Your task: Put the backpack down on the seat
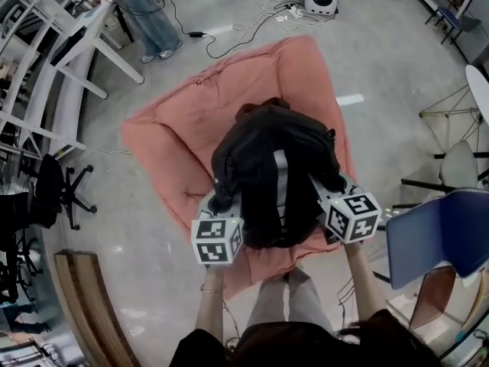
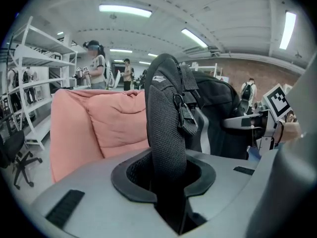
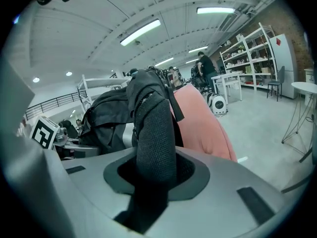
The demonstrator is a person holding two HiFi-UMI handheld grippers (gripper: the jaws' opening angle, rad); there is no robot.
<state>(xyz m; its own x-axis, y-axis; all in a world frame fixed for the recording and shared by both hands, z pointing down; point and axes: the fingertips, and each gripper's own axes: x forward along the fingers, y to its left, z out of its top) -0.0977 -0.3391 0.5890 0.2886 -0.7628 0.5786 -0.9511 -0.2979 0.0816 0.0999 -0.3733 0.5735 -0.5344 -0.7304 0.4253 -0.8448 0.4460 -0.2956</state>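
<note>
A black backpack [image 1: 271,170] with a grey stripe hangs upright just above the pink cushioned seat [image 1: 179,121]; I cannot tell whether its bottom touches the cushion. My left gripper [image 1: 221,202] is shut on the left mesh shoulder strap [image 2: 166,128], which rises between its jaws. On the other side, my right gripper [image 1: 333,186] is shut on the right mesh shoulder strap [image 3: 153,133]. The left gripper view shows the pink seat [image 2: 94,128] behind the strap and the bag's body [image 2: 218,118] to its right. The bag's body [image 3: 106,115] lies to the left in the right gripper view.
White shelving [image 1: 34,75] and a black office chair [image 1: 50,193] stand to the left. A blue chair [image 1: 439,235] is close on the right, a wooden bench [image 1: 88,300] at lower left. Cables [image 1: 229,33] and a person's legs [image 1: 153,21] are beyond the seat.
</note>
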